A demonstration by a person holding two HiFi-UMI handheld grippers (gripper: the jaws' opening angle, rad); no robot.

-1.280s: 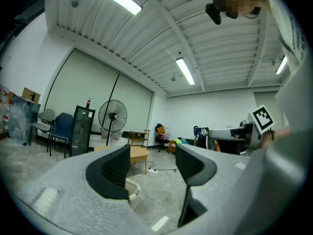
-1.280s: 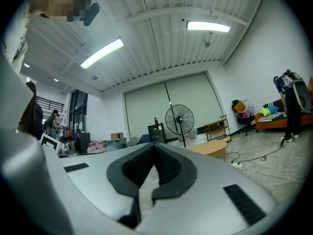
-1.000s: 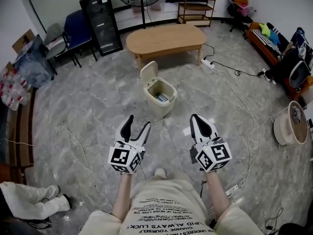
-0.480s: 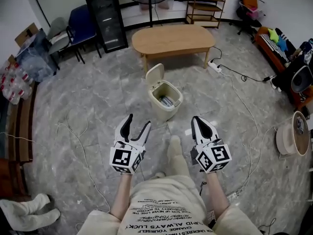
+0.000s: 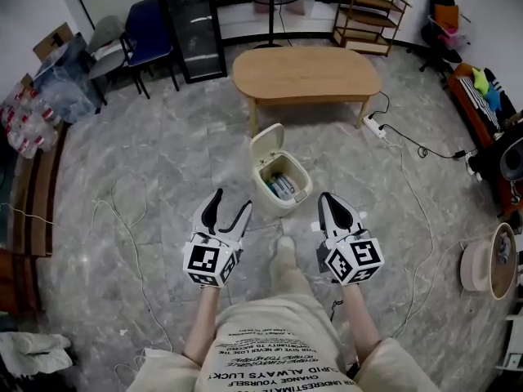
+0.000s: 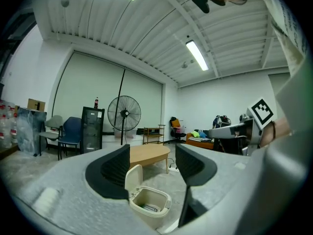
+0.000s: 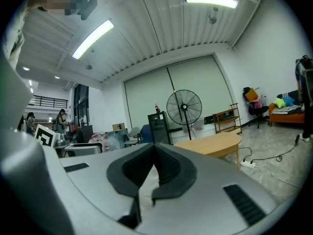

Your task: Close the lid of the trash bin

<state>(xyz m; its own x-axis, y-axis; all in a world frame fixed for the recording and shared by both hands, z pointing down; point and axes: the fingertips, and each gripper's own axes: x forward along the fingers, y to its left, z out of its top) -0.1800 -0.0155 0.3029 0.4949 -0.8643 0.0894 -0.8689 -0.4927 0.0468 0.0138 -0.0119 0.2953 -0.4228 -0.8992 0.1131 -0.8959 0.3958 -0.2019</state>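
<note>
The cream trash bin (image 5: 282, 188) stands on the marble floor just ahead of me, its lid (image 5: 266, 144) swung up at the far left side and rubbish visible inside. My left gripper (image 5: 228, 203) is open and empty, held short of the bin on its left. My right gripper (image 5: 330, 199) is shut with nothing in it, off the bin's near right side. In the left gripper view the bin (image 6: 149, 205) with its raised lid (image 6: 132, 176) shows between that left gripper's (image 6: 152, 159) spread jaws. The right gripper view shows only my right gripper (image 7: 153, 152), closed; the bin is out of its sight.
An oval wooden table (image 5: 306, 73) stands behind the bin, with a black cabinet (image 5: 194, 23) and chairs (image 5: 149, 33) further back. Cables (image 5: 131, 235) and a power strip (image 5: 377, 126) lie on the floor. My foot (image 5: 283, 253) is just short of the bin.
I have stepped forward, so the bin now sits much closer to both grippers. Both grippers kept their pose and jaw state.
</note>
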